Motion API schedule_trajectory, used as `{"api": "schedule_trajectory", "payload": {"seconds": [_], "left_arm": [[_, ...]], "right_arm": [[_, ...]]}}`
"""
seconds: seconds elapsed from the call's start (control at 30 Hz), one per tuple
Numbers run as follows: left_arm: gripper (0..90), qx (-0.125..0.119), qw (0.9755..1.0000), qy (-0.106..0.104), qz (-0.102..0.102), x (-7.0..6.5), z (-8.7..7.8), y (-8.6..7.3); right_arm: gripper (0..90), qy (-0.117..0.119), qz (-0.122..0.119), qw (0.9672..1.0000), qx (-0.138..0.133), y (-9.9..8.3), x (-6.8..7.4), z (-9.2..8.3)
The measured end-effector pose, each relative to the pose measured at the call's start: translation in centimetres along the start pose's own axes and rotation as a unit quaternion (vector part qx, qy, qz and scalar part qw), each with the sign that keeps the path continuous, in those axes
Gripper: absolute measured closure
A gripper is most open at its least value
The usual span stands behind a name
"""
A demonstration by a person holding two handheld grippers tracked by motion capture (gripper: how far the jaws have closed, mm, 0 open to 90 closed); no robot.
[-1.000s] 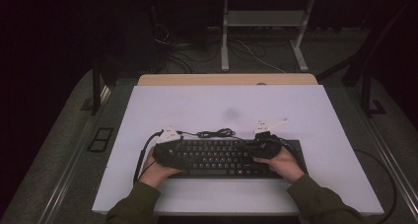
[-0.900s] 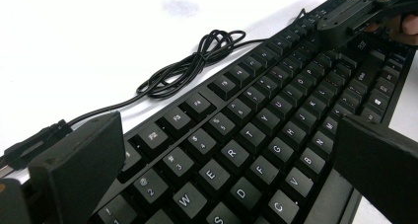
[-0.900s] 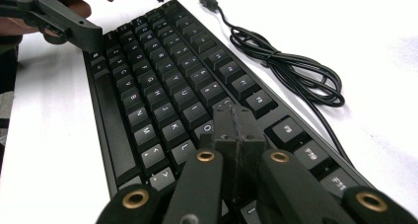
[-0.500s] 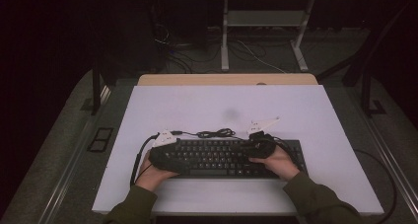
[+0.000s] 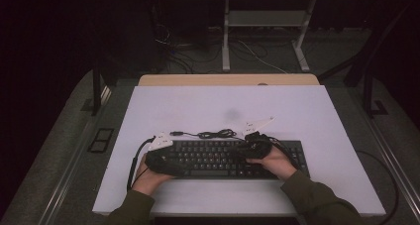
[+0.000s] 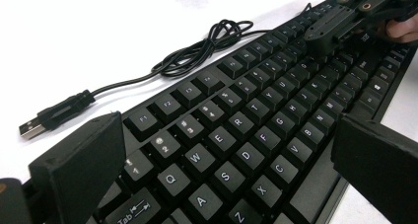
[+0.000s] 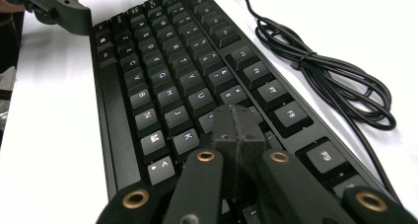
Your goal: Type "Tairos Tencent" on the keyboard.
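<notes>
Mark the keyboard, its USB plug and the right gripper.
keyboard (image 5: pixel 208 158), high view, on the middle key rows.
USB plug (image 6: pixel 30 129), left gripper view, on its metal end.
right gripper (image 7: pixel 238 130), right gripper view, on the shut jaws' tips.
</notes>
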State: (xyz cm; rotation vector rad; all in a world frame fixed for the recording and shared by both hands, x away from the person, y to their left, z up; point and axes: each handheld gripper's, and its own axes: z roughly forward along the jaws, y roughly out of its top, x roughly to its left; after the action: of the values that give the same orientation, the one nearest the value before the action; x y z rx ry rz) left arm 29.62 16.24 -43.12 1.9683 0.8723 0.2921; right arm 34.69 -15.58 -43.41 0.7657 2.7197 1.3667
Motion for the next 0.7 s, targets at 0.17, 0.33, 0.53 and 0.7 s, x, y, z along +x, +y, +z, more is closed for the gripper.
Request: {"api": "schedule_trajectory", "payload": {"seconds": [0.17, 0.33, 0.53, 0.7], "left_arm": [[0.0, -0.002, 1.0000, 0.002, -0.003, -0.03, -0.12, -0.08], [0.0, 0.000, 1.0000, 0.003, 0.000, 0.04, -0.22, -0.11], [0.0, 0.001, 1.0000, 0.001, -0.001, 0.01, -0.17, -0.12], [0.0, 0.000, 1.0000, 0.001, -0.001, -0.01, -0.20, -0.11]], "right_arm": [[89.8, -0.002, -0.001, 1.0000, 0.008, 0.07, 0.06, 0.26], [89.8, -0.002, -0.002, 0.9999, 0.012, 0.09, 0.05, 0.44], [89.8, -0.004, -0.003, 0.9998, 0.018, 0.03, 0.07, 0.59], [89.8, -0.008, -0.005, 0.9996, 0.025, -0.03, 0.10, 0.79]]}}
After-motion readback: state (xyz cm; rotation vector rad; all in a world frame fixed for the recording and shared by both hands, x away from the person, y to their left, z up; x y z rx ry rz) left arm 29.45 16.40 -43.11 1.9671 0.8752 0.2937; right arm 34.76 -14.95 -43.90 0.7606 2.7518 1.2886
